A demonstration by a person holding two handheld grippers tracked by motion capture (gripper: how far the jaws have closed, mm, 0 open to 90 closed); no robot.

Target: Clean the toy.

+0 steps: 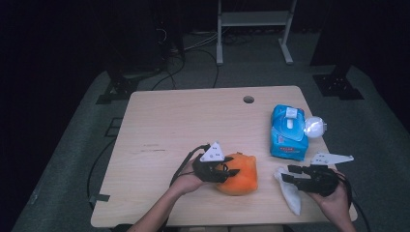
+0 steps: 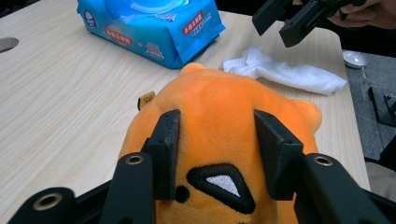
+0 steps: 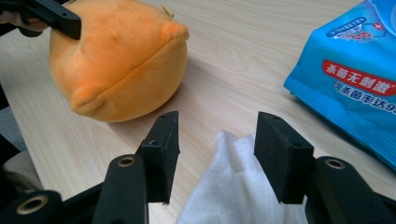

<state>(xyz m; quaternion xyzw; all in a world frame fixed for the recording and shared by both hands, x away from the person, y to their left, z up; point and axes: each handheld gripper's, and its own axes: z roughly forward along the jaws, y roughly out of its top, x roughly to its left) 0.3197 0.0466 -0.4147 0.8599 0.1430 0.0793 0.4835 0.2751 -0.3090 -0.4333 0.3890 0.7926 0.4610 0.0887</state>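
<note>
High view shows the left gripper [image 1: 227,170] clamped on the orange plush toy [image 1: 239,175] at the counter's [image 1: 183,125] near edge, while the right gripper's [image 1: 289,173] fingers [image 3: 163,149] stand parted over the white wipe [image 1: 290,191], which they likely must close on next.

The orange toy [image 2: 219,107] is soft matt plush. The bench [image 1: 179,121] is pale smooth wood grain. The blue pack [image 1: 288,131] is glossy plastic; the white wipe [image 2: 285,72] looks crumpled cloth.

Blue wet-wipes pack [image 1: 288,132] lying flat nr table's [image 1: 183,121] right edge, lid flap up. Round cable hole [image 1: 248,99] sitting nr far edge. Grey frame legs [image 1: 254,29] standing behind.
</note>
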